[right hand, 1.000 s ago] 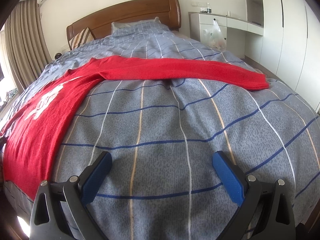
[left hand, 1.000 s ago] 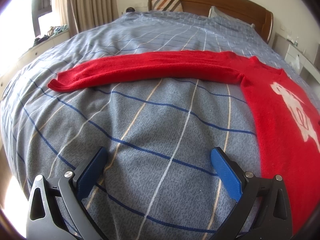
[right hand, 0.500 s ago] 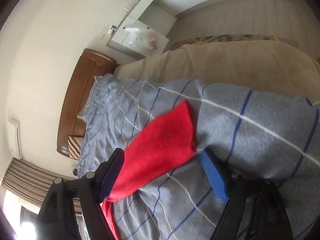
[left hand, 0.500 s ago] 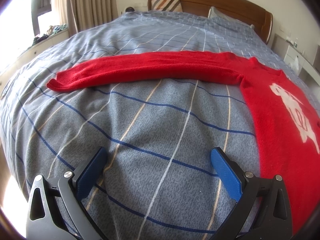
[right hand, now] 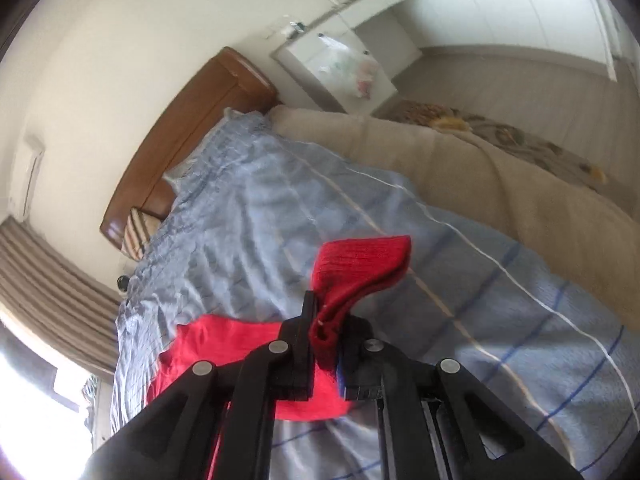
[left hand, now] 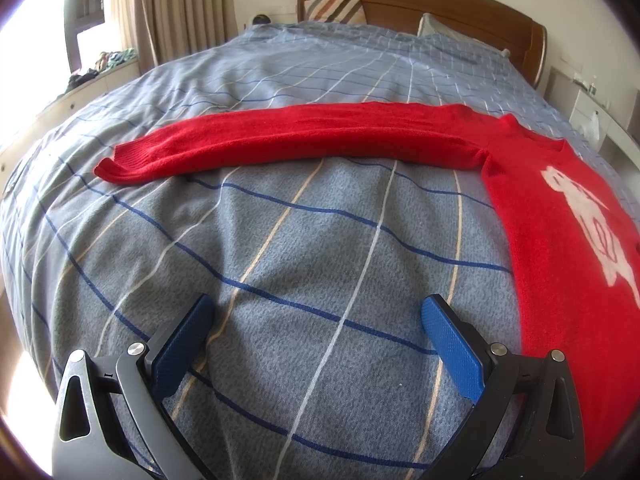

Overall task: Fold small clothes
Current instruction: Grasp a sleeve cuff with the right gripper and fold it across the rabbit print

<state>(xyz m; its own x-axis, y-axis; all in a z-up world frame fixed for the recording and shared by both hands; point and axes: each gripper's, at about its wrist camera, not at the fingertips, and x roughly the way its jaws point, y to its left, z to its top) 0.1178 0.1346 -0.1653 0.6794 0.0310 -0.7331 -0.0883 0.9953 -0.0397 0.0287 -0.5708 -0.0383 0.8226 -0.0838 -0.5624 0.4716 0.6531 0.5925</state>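
A red sweater point(left hand: 560, 216) with a white print lies flat on the blue checked bed cover point(left hand: 320, 260). Its left sleeve point(left hand: 280, 140) stretches out to the left in the left wrist view. My left gripper point(left hand: 316, 320) is open and empty, low over the cover, in front of that sleeve. My right gripper point(right hand: 326, 336) is shut on the cuff of the right sleeve point(right hand: 360, 268) and holds it lifted above the bed. The sweater's body point(right hand: 224, 344) shows red behind the jaws.
A wooden headboard point(left hand: 420, 0) and pillows stand at the far end. A curtain and window ledge point(left hand: 100, 72) are at the left. In the right wrist view a beige blanket point(right hand: 480, 176) lies along the bed side, and a white cabinet point(right hand: 332, 76) stands by the wall.
My right gripper has closed on the right sleeve's cuff and raised it off the bed, with the view tilting. The left gripper has stayed nearly still and open.
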